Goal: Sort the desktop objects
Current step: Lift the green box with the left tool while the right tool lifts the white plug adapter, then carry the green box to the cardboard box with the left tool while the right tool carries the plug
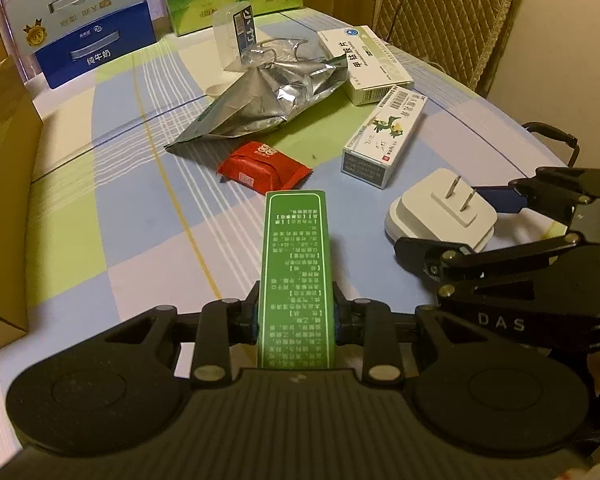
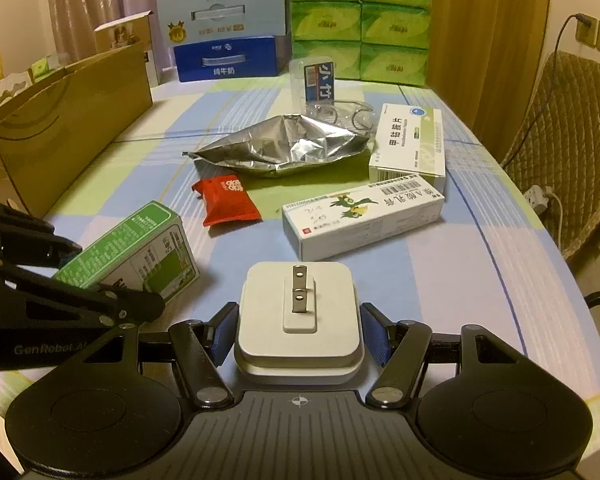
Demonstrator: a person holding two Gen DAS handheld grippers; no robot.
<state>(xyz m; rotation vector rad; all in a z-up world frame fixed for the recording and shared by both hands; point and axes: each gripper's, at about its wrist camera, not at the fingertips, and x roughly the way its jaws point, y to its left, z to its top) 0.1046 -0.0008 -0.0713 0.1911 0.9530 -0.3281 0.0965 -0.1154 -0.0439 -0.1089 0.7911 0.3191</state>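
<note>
Clamped between the pads of the left hand-held gripper (image 1: 296, 316), a green box (image 1: 298, 280) is sitting at the bottom centre of the left view. Right hand-held gripper (image 2: 298, 330) is standing released around a white plug adapter (image 2: 298, 320), pads beside it, on the checked counter (image 2: 480, 280). Further up, a red packet (image 2: 228, 200), a long white carton (image 2: 364, 216) and a silver foil bag (image 2: 284, 148) are lying mid-frame.
</note>
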